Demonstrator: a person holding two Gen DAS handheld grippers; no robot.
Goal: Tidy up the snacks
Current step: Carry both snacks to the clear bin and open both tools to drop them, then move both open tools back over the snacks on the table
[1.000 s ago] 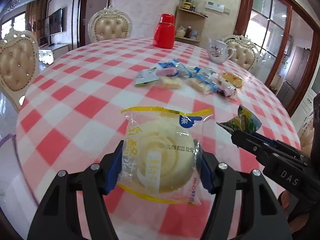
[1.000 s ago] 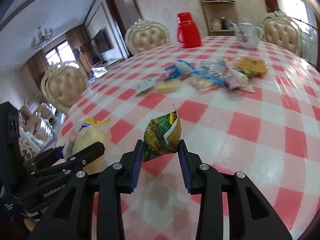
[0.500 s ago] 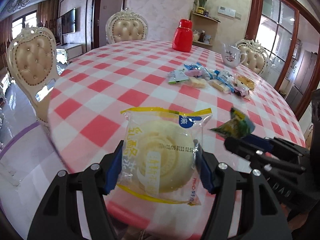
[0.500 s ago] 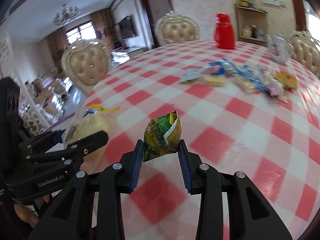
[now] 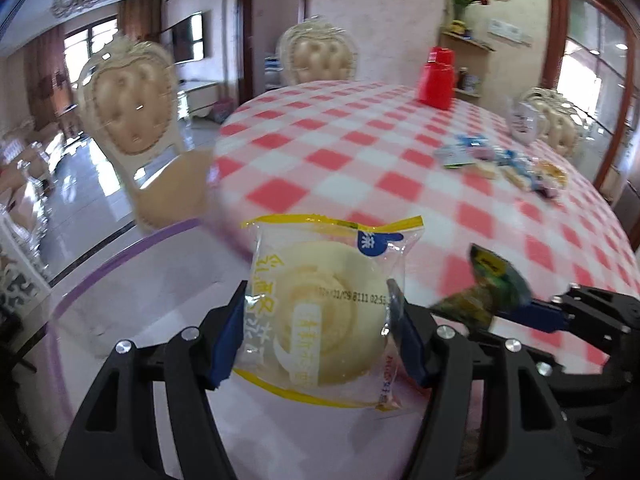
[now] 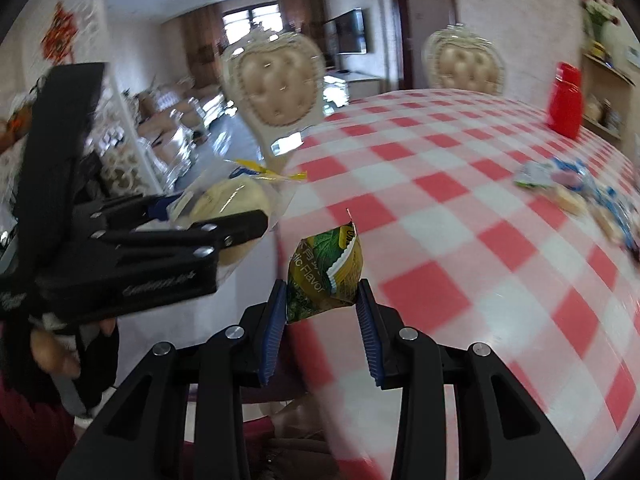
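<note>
My left gripper is shut on a round pale cake in a clear wrapper with yellow edges, held in the air just off the table's near-left edge. My right gripper is shut on a small green and yellow snack packet, also lifted, over the table's edge. In the right wrist view the left gripper with its cake sits to the left. The green packet shows at the right of the left wrist view. Several other snacks lie in a loose pile far across the checked tablecloth.
A red jug and a white teapot stand at the table's far side. Cream padded chairs ring the table, one close at the left. Shiny floor lies left of the table. A person's hand holds the left gripper.
Both grippers have drawn back and swung left, from over the tablecloth to its near-left edge, each still gripping its snack. The snack pile now looks farther away.
</note>
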